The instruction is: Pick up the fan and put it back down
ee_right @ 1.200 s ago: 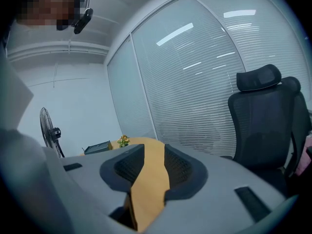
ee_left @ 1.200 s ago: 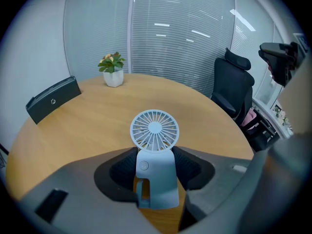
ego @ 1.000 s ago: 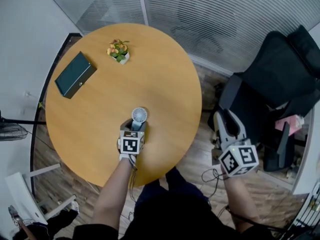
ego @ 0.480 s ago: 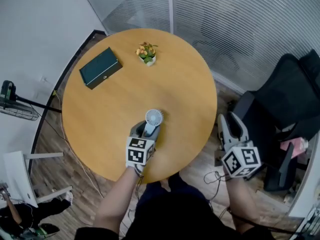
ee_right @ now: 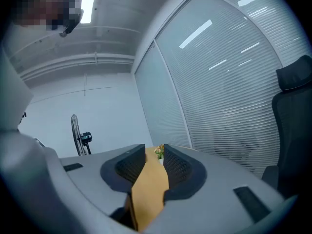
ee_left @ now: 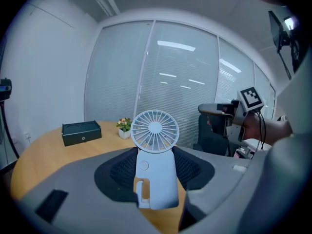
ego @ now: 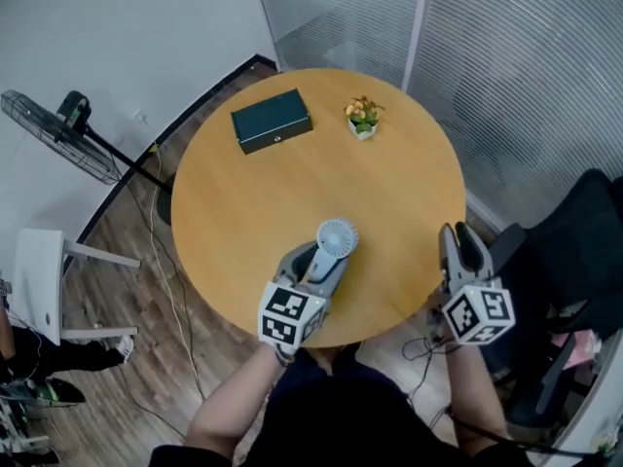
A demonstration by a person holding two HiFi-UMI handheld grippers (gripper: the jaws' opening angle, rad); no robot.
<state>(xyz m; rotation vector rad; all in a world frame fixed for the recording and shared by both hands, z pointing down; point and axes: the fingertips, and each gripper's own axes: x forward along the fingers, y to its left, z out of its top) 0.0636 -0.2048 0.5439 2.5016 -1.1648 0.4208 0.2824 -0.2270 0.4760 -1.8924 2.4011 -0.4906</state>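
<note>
Round wooden table (ego: 292, 193), glass partition with blinds behind it, an office chair (ego: 574, 251) off to the right.

Head view: a dark box (ego: 272, 121) and a flower pot (ego: 362, 117) sit at the far side of the table, well apart from the work. The left gripper (ego: 316, 261) is over the near edge with the fan (ego: 337, 236) in it. The right gripper (ego: 463, 246) hangs off the table's right rim, carrying nothing. A pedestal fan (ego: 58, 134) stands on the floor at left.

Left gripper view: the jaws clamp the fan's handle from both sides, its round head upright above them. Tabletop shows under the base, so it reads as lifted clear.

Right gripper view: the jaws stand a narrow gap apart, with only the tabletop seen through it.

Progress: the pick-up looks done. Lowering the fan onto the table and letting go are left.
</note>
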